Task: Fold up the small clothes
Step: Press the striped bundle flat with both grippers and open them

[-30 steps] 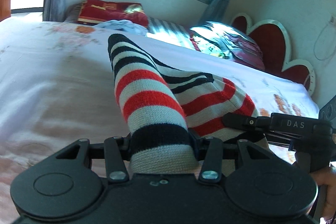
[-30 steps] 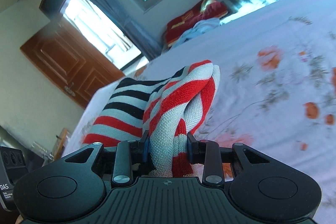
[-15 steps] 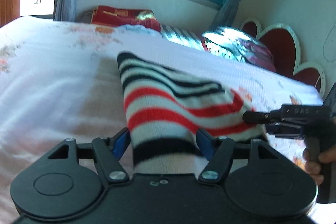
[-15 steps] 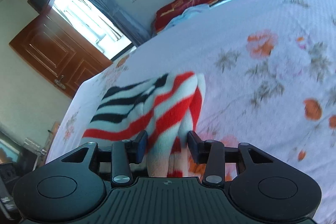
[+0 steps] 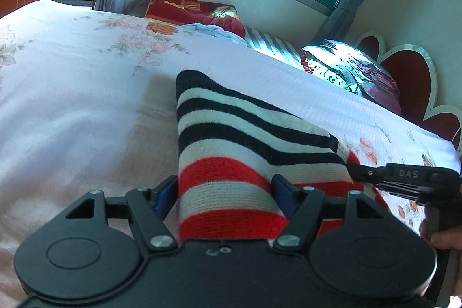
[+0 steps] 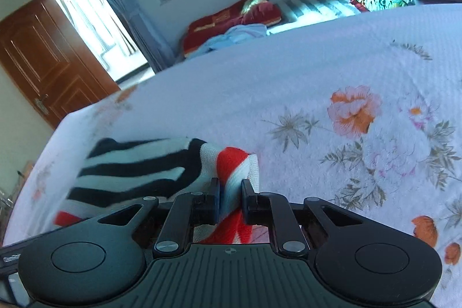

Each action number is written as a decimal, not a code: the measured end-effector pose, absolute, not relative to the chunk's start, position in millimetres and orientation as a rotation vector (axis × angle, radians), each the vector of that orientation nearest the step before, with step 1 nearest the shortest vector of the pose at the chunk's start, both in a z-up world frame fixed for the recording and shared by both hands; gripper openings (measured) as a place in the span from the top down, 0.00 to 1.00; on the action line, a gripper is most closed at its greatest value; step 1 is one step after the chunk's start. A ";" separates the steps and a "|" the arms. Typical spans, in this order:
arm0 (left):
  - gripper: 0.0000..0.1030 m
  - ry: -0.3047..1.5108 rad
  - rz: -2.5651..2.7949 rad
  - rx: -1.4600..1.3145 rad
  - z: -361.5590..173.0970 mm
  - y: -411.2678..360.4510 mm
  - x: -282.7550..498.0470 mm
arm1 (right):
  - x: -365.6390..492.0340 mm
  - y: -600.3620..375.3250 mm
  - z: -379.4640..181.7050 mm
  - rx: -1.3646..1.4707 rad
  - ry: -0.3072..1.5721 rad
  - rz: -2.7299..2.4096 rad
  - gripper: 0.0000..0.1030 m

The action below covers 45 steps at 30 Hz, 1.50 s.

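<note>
A small knit garment (image 5: 245, 140) with black, white and red stripes lies folded on the flowered bed sheet (image 5: 72, 94). My left gripper (image 5: 223, 186) straddles its near red-and-white end. Its jaws are opening, and the cloth lies unsqueezed between the blue pads. In the left wrist view my right gripper (image 5: 404, 175) reaches in from the right to the garment's right edge, held by a person's hand (image 5: 444, 238). In the right wrist view my right gripper (image 6: 230, 192) is closing, its pads pinching a red-and-white fold of the garment (image 6: 138, 166).
At the far side of the bed are a red pillow (image 5: 190, 9), a light blue cloth (image 5: 213, 29) and a heap of mixed clothes (image 5: 352, 71). A red heart-shaped headboard (image 5: 410, 71) stands at the right. A wooden door (image 6: 37, 54) is at the left.
The garment has come down from a raised drape to lie flat on the bed. My left jaws have spread off it. My right jaws widened, then narrowed onto a fold.
</note>
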<state>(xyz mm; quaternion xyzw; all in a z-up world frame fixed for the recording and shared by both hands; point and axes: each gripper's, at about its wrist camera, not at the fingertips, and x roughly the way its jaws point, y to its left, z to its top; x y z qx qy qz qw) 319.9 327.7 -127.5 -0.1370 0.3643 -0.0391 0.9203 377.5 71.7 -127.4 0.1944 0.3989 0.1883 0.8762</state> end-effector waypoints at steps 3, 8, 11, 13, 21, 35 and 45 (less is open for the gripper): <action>0.35 0.740 -0.069 -0.254 -118.4 323.7 313.2 | 374.7 70.6 -126.6 0.412 0.834 0.389 0.86; 0.34 0.712 -0.093 -0.215 -101.6 319.3 284.6 | 346.8 57.7 -103.7 0.418 0.793 0.411 0.86; 0.34 0.720 -0.096 -0.219 -98.4 320.0 266.7 | 320.9 55.9 -89.6 0.396 0.770 0.460 0.85; 0.34 0.742 -0.097 -0.228 -100.4 318.9 256.9 | 304.1 59.1 -84.8 0.377 0.763 0.487 0.85; 0.23 0.770 -0.073 -0.249 -118.5 316.4 245.9 | 273.1 76.0 -111.1 0.213 0.804 0.435 0.85; 0.27 0.783 -0.086 -0.197 -100.8 301.5 211.9 | 213.6 73.5 -81.3 0.198 0.741 0.475 0.85; 0.18 0.829 -0.073 -0.190 -125.1 304.7 203.6 | 203.1 71.8 -112.1 0.235 0.818 0.376 0.85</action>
